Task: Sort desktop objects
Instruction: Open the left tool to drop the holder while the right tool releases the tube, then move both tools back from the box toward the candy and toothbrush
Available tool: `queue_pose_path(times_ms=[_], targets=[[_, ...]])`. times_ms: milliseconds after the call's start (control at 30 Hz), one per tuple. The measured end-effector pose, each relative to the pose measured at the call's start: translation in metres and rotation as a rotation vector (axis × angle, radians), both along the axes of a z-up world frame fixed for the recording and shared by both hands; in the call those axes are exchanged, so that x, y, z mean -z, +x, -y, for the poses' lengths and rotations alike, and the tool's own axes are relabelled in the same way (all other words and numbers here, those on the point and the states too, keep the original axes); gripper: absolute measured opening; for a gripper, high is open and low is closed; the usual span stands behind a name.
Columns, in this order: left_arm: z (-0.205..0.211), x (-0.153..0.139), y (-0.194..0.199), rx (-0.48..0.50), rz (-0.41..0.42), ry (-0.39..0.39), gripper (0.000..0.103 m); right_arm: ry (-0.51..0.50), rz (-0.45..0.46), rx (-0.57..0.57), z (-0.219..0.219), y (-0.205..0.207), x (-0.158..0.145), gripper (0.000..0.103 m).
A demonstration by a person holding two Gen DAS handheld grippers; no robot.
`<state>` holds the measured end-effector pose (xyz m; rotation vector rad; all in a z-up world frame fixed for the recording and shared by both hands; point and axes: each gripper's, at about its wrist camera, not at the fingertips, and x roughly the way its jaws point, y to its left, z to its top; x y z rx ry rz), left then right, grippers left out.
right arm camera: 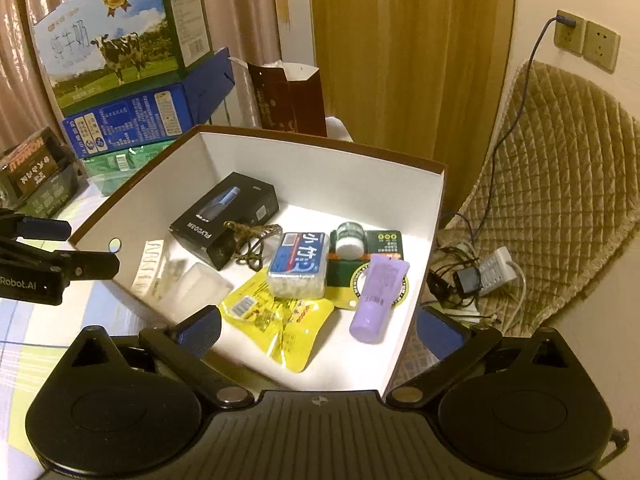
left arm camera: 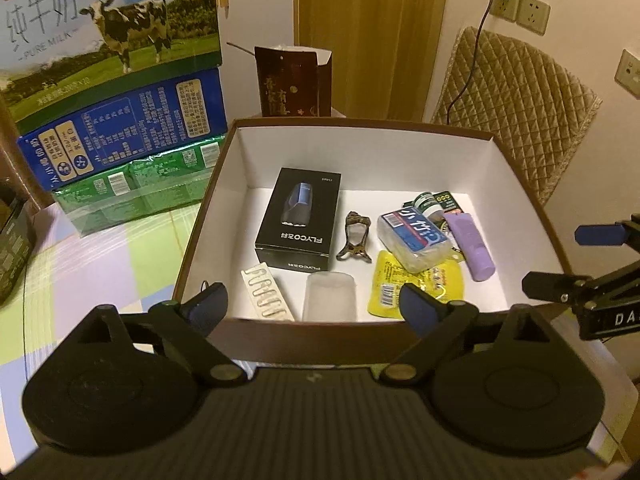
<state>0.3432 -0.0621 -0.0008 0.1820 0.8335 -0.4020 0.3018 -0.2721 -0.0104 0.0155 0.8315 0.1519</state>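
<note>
A brown box [left arm camera: 360, 123] [right arm camera: 320, 143] with a white inside holds the sorted things. In it lie a black FLYCO carton [left arm camera: 298, 220] [right arm camera: 224, 220], a metal opener [left arm camera: 354, 236], a blue-and-white pack [left arm camera: 414, 240] [right arm camera: 298, 264], a purple tube [left arm camera: 472, 248] [right arm camera: 376, 300], a yellow pouch [left arm camera: 416, 286] [right arm camera: 276, 316], a clear cup [left arm camera: 330, 296] and a white strip [left arm camera: 266, 298]. My left gripper [left arm camera: 312, 308] [right arm camera: 70, 247] hovers open over the box's near wall, holding nothing. My right gripper [right arm camera: 320, 330] [left arm camera: 576, 260] stands open and empty at the box's right corner.
Stacked milk cartons [left arm camera: 112, 40] stand to the left of the box, with a dark red paper bag [left arm camera: 294, 80] behind it. A quilted chair cover [left arm camera: 516, 112] is to the right. A power strip with cables [right arm camera: 480, 272] lies below it. A dark carton [right arm camera: 36, 172] sits far left.
</note>
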Motion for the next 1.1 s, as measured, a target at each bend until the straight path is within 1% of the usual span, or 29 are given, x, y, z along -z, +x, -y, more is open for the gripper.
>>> queue_pose_path(times_ms=[200, 367, 667, 933, 1100], targets=[[-0.002, -0.012, -0.022, -0.007, 0.006, -0.019, 0.091, 0.007, 0.005, -0.011, -0.006, -0.02, -0.009, 0.101], [-0.005, -0.015, -0.041, -0.022, -0.011, -0.025, 0.091, 0.012, 0.011, -0.032, -0.014, -0.038, -0.014, 0.101], [-0.011, -0.007, -0.079, -0.05, -0.048, -0.022, 0.091, 0.023, -0.015, -0.073, -0.027, -0.067, -0.012, 0.101], [-0.016, 0.0, -0.1, -0.059, -0.075, -0.021, 0.091, 0.031, -0.04, -0.074, -0.029, -0.085, -0.008, 0.101], [-0.018, 0.009, -0.112, -0.073, -0.104, -0.011, 0.091, 0.034, -0.06, -0.078, -0.03, -0.095, -0.002, 0.101]])
